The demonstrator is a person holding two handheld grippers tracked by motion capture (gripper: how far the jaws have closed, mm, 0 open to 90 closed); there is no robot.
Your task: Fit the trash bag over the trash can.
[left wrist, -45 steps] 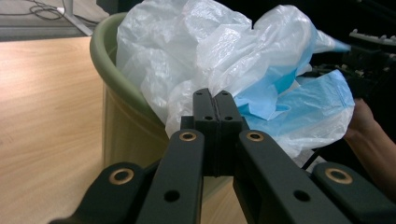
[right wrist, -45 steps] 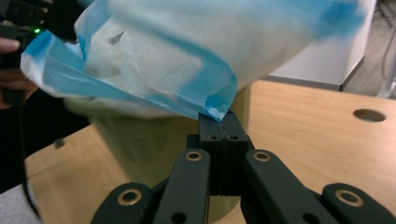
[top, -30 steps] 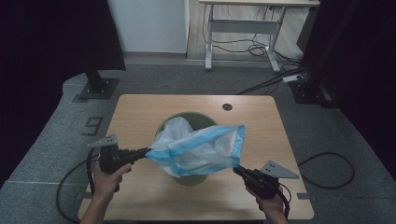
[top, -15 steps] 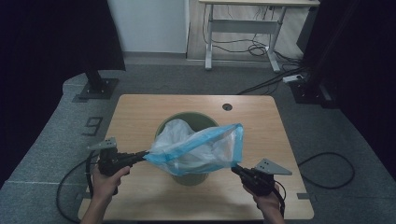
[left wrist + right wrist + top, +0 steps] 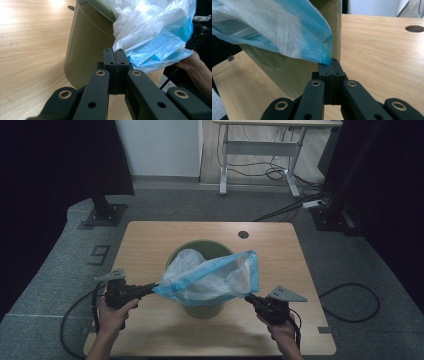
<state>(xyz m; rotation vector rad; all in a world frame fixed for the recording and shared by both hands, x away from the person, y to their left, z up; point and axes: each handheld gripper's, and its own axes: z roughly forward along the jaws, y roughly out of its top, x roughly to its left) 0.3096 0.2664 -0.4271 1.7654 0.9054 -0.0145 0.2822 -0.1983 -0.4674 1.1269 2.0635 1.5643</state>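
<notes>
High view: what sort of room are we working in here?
Probably a lab or recording studio, not a home: dark curtains at the sides, a bare second desk with loose cables on grey carpet, and one wooden table holding a green bin.

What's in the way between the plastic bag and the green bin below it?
Nothing visible. The plastic bag is stretched between the left claw and right claw, both shut on its edges, right over the open bin, part of it already hanging inside.
</notes>
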